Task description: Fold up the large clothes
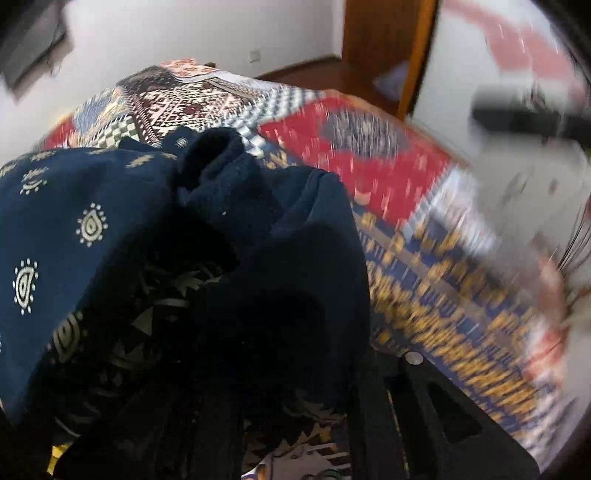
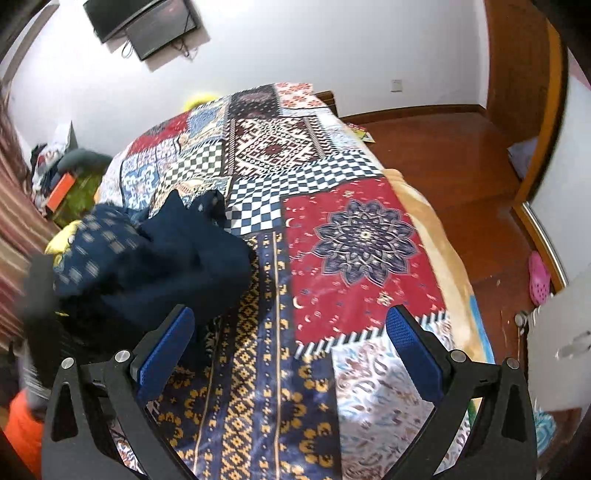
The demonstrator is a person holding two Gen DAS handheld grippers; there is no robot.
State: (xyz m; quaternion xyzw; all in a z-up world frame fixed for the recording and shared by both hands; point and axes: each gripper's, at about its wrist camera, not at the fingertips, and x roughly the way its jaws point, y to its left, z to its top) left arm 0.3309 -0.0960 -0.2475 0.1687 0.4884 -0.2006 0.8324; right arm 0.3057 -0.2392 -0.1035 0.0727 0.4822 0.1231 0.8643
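The left gripper [image 1: 354,424], jaws clamped on the navy garment [image 2: 166,254], carried it bunched over the patchwork bedspread [image 2: 362,236]; the right gripper [image 2: 291,350], jaws wide and empty, probably needed a free edge next to spread it flat

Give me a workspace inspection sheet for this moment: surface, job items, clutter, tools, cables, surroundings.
Surface: bed with patchwork cover, mostly bare on the right side.
Job's things: dark blue patterned garment, bunched, on the cover's left part; it fills the left wrist view.
Clutter: yellow item partly under the garment; mixed pile with an orange box beside the bed's left side.
Tools: right tool open, nothing between its blue pads. Left tool: fingertips hidden by the garment, shut; what it holds cannot be told.
Cables: short leads hang under the wall screen.
Surroundings: white walls, wooden floor, wooden door frame, pink clog on the floor.
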